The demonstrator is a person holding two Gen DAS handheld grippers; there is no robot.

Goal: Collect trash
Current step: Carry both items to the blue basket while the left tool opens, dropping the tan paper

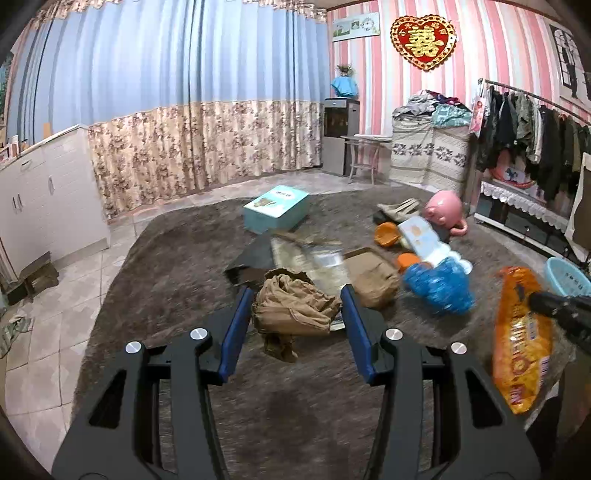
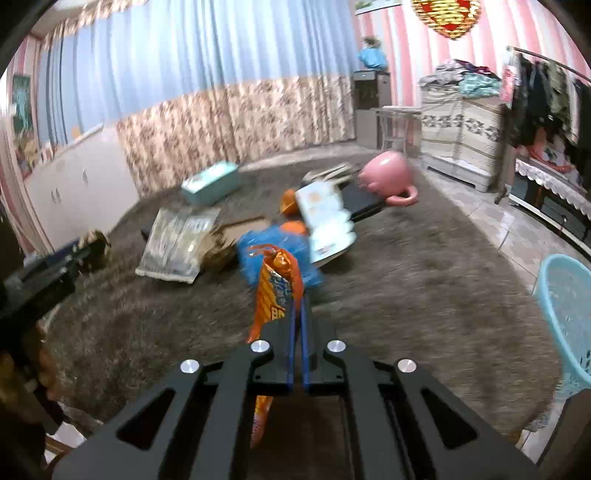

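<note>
Brown shaggy carpet [image 1: 177, 258], tiled floor [image 1: 48, 339], blue curtains [image 1: 166, 55], pink-striped wallpaper [image 1: 380, 92]

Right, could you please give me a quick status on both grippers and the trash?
Right gripper shut on orange snack wrapper. Left gripper holding crumpled brown paper. Blue basket at right, path over the rug unobstructed.

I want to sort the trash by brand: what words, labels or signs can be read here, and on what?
"囍": gold character on the red heart wall ornament.
Orange snack bag in the right gripper: large print, too blurred to read.
Teal box: lid label too small.
White carton: illegible.
Wall poster: illegible.
</note>
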